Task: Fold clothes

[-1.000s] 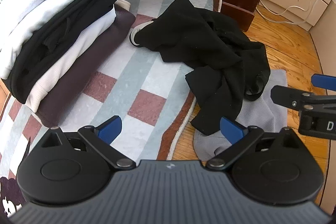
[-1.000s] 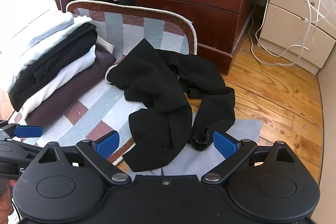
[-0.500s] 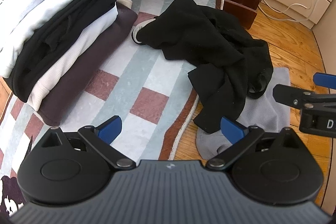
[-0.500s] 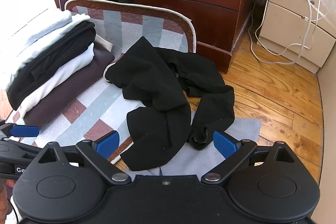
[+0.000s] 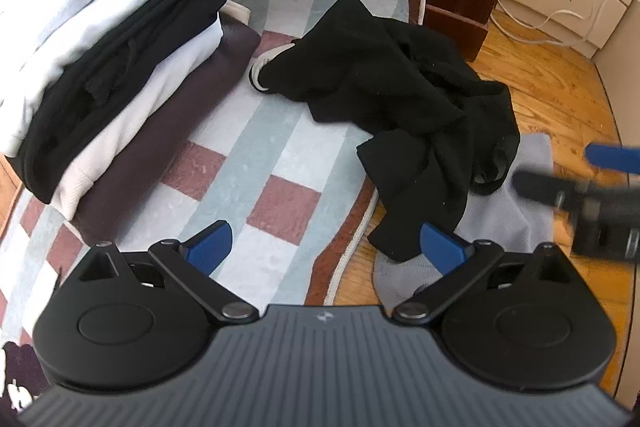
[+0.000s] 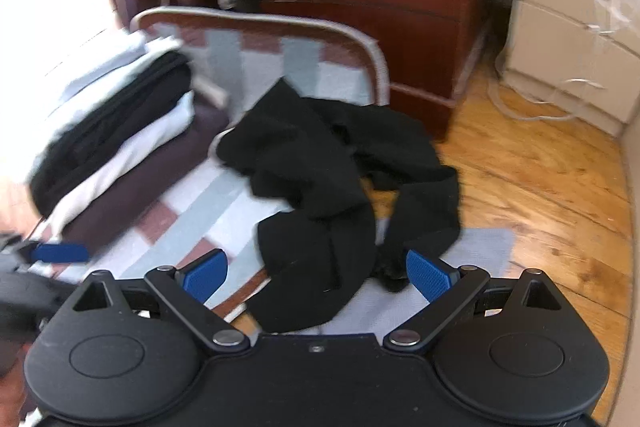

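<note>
**Both grippers spread wide, holding nothing**

Your left gripper [image 5: 322, 247] hovers empty; the folded stack [image 5: 120, 67] sits ahead-left. The crumpled black garment [image 5: 400, 99] lies ahead of your right gripper [image 6: 316, 273], straddling rug [image 5: 260, 155] and grey cloth [image 6: 480, 247]. Pinching low could snag both.

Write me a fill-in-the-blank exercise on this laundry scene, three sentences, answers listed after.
1. The crumpled black garment lies partly on the checked rug and partly on a ____ cloth on the wooden floor.
2. The top item of the folded clothes stack is light ____.
3. The left hand-held gripper and the right hand-held gripper both hold ____.

Missing words: grey; blue; nothing
</note>
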The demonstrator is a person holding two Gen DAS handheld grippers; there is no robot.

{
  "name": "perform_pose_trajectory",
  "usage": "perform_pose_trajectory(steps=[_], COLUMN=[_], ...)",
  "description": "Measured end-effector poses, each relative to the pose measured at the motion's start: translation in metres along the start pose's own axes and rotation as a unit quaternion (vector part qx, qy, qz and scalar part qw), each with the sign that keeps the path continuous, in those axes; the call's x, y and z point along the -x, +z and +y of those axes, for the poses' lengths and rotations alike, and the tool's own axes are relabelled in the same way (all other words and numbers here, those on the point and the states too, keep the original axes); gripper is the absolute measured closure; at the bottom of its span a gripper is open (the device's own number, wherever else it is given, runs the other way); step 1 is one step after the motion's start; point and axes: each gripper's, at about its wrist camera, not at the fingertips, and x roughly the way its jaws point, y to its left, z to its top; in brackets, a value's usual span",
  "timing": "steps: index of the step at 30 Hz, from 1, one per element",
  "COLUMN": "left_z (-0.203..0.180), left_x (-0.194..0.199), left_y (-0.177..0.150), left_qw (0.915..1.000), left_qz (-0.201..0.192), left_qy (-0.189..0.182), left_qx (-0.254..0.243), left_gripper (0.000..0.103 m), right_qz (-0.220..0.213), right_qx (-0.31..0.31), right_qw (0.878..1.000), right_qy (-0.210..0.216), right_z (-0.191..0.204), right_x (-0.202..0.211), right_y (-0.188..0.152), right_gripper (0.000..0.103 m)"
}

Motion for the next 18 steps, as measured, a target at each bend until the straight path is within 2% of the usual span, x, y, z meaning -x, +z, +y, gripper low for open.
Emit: perform_pose_trajectory(steps=[5, 11, 12, 13, 15, 18], left_z=[0.020, 0.044, 0.048, 0.052, 0.060, 0.072], left_x=[-0.023, -0.050, -0.055, -0.059, -0.069, -0.076], left_y=[-0.002, 0.003, 0.004, 0.005, 0.006, 0.008], left_qw=[0.9988, 0.9973, 0.9970, 0.9966, 0.9959, 0.9937], left_qz=[-0.021, -0.039, -0.042, -0.045, -0.052, -0.064], left_qy=[0.000, -0.012, -0.014, -0.016, -0.020, -0.033], left_qx=[0.044, 0.061, 0.063, 0.066, 0.072, 0.086], left_gripper=[0.001, 0.003, 0.004, 0.005, 0.010, 0.015], right_qz=[0.010, 0.003, 0.002, 0.004, 0.007, -0.013], right_qx=[0.009, -0.004, 0.003, 0.016, 0.043, 0.083], right_qw=[0.999, 0.997, 0.998, 0.998, 0.998, 0.996], right_qy=[0.033, 0.076, 0.070, 0.061, 0.042, -0.001], right_z=[0.002, -0.013, -0.012, -0.010, -0.006, -0.001], right_x=[-0.022, -0.087, -0.099, -0.109, -0.130, -0.148], right_y=[-0.002, 0.020, 0.025, 0.031, 0.041, 0.053], right_gripper=[0.005, 0.005, 0.006, 0.015, 0.026, 0.026])
